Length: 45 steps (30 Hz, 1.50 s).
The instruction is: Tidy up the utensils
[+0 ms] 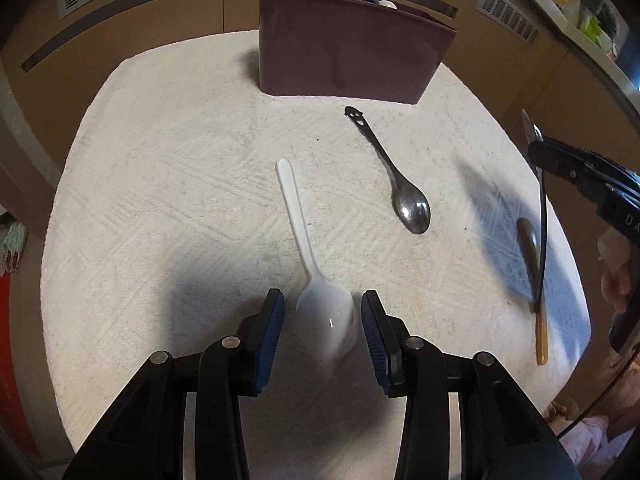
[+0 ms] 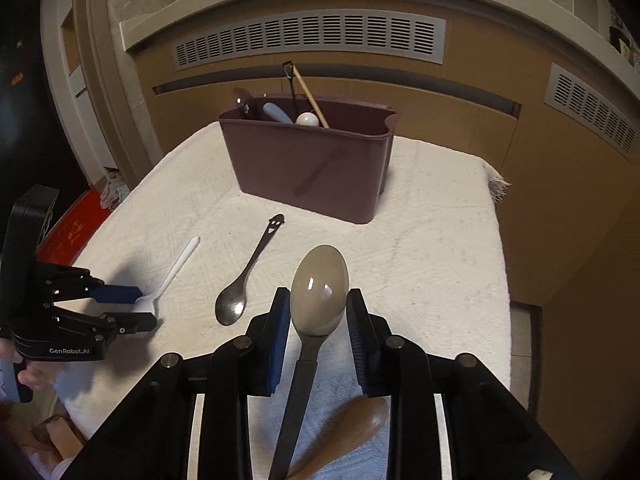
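My left gripper (image 1: 324, 308) is shut on the bowl of a white plastic spoon (image 1: 294, 216), whose handle points toward the bin. In the right wrist view that left gripper (image 2: 140, 308) is low at the left with the white spoon (image 2: 176, 268). My right gripper (image 2: 318, 300) is shut on a grey spoon (image 2: 319, 280) with a dark handle. It holds the spoon by the bowl above the cloth, and the handle hangs back under the gripper. The left wrist view shows this right gripper (image 1: 534, 148) at the right edge with the grey spoon (image 1: 542, 216) dangling. The maroon bin (image 1: 352, 56) (image 2: 312, 164) holds several utensils.
A metal spoon with a smiley handle (image 1: 412, 208) (image 2: 236, 300) lies on the white cloth (image 1: 180, 200) between the grippers. A wooden spoon (image 1: 540, 320) (image 2: 352, 420) lies near the cloth's right edge, under the right gripper. Brown cabinets with vents stand behind the table.
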Motion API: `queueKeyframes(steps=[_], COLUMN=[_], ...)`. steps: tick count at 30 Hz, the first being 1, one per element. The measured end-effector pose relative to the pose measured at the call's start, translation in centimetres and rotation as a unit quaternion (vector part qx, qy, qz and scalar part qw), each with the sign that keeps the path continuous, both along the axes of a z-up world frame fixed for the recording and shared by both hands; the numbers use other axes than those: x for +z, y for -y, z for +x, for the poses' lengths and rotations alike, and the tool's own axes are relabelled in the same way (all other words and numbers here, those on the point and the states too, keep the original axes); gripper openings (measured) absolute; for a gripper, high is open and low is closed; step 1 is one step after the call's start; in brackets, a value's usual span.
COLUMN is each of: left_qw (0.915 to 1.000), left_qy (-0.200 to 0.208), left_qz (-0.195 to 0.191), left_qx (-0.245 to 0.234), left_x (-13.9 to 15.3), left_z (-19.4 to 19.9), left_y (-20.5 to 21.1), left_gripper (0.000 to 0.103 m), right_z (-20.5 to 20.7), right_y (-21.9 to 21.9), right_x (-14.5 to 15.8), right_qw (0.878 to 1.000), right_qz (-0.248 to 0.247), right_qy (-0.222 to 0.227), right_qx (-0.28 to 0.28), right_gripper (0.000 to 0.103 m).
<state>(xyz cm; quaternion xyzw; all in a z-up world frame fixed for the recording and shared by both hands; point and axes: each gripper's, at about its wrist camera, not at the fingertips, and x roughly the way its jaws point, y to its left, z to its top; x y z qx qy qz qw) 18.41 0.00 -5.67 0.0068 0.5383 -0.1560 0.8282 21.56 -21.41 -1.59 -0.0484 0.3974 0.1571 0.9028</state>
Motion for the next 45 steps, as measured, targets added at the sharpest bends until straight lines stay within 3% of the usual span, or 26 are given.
queueKeyframes(steps=[5,9,18,23,25,29,32,36,39,42,45], left_qw=[0.9994,0.9966,0.999,0.9996,0.9995,0.9993,0.9993,0.9938,0.9818,0.9743,0.9702], left_qy=[0.021,0.057,0.018,-0.01,-0.019,-0.022,0.027,0.101,0.169,0.193,0.208], left_qz=[0.013,0.039,-0.004,0.006,0.02,0.03,0.025,-0.028,-0.055,-0.086,-0.097], left_qx=[0.024,0.044,0.042,0.024,0.014,0.0,0.005,0.038,0.068,0.079,0.08], left_x=[-0.2,-0.6,-0.4,-0.6,-0.6,-0.5,0.5,2.8,4.7,5.8,6.4], left_z=[-2.1,-2.7,1.0,3.4,4.5,5.2,3.7,0.9,-0.6,-0.6,-0.5], left_y=[0.2,1.3,1.1,0.9,1.0,1.0,0.7,-0.8,-1.5,-1.9,-1.8], left_gripper=[0.042,0.045,0.048,0.028,0.012,0.008,0.008,0.008,0.008,0.008,0.008], right_z=[-1.2,-1.4,-2.4,-2.5,-2.6,-2.7,-2.7,-2.6,-2.0,-0.8,0.8], right_y=[0.2,0.4,0.5,0.3,0.1,-0.2,0.2,1.3,2.2,2.1,1.1], right_x=[0.7,0.8,1.0,0.9,0.9,0.9,0.6,-1.1,-3.1,-4.4,-5.2], right_qw=[1.0,1.0,0.999,0.999,0.999,0.999,1.0,1.0,0.998,0.995,0.994], right_qz=[0.002,0.018,0.003,0.003,0.001,-0.004,0.008,-0.01,0.008,0.017,-0.014], right_qy=[0.026,0.021,0.028,0.028,0.029,0.032,0.021,0.0,-0.043,-0.068,-0.065], right_qx=[-0.011,-0.013,-0.02,-0.018,-0.016,-0.011,0.0,-0.022,-0.045,-0.066,-0.088], right_gripper=[0.025,0.025,0.025,0.025,0.025,0.02,0.023,0.045,0.046,0.046,0.046])
